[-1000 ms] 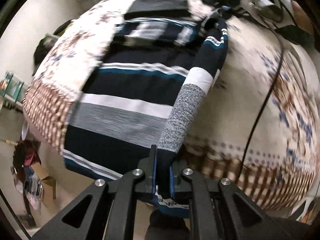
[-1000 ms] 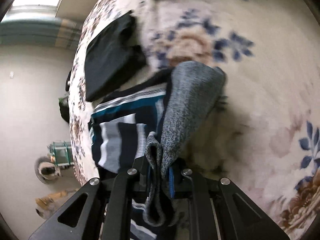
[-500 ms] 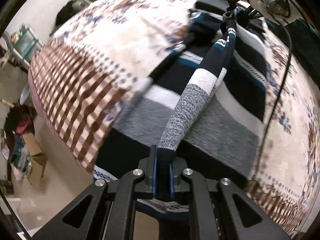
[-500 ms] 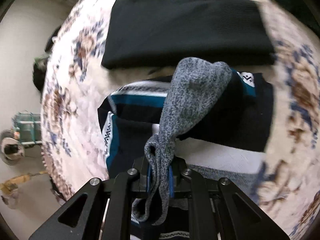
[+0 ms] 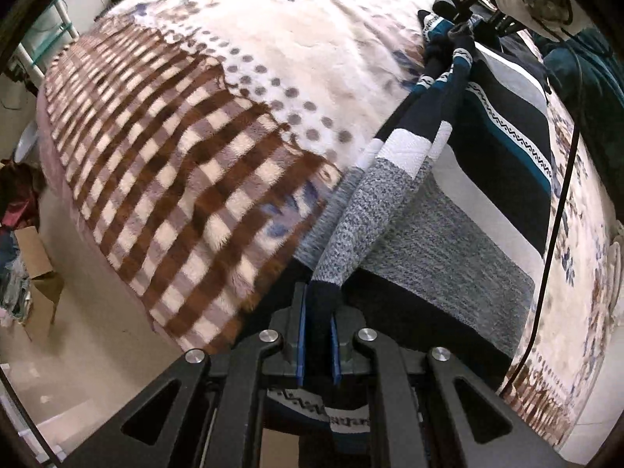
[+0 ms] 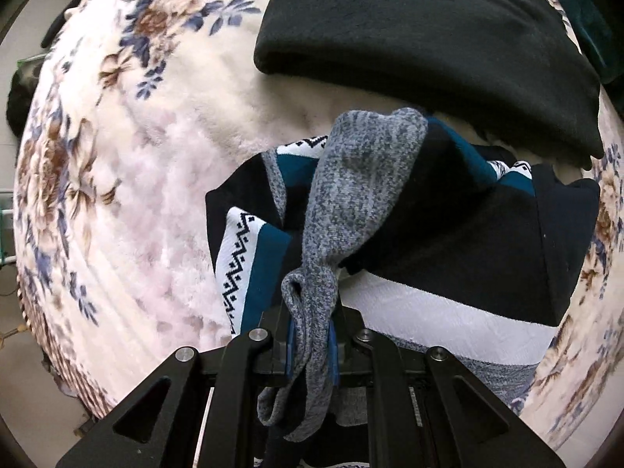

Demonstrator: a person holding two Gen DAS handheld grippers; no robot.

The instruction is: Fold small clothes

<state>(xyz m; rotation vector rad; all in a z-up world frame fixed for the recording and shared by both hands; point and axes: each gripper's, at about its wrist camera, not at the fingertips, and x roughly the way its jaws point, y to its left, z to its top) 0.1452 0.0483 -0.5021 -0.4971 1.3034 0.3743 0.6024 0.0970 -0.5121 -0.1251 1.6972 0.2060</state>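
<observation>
Two garments (image 6: 429,39) crowding floral blanket (image 6: 136,195)

Sweater (image 5: 487,202) on blanket (image 5: 163,163); folded garment (image 6: 429,39) behind it; cable (image 5: 561,179) along right.

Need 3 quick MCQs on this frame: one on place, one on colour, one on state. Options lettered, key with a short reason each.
1. Where does the folded black garment lie?
A. on the floor
B. on the floral blanket beyond the striped sweater
C. in a box

2. What colour is the fabric in the right gripper?
A. red
B. yellow
C. speckled grey

3. What state is the left gripper in?
A. shut on the sweater's dark edge
B. wide open
C. out of view

Key: B, it rests on the blanket past the sweater; C, grey knit sits between the pads; A, both pads press dark fabric.
</observation>
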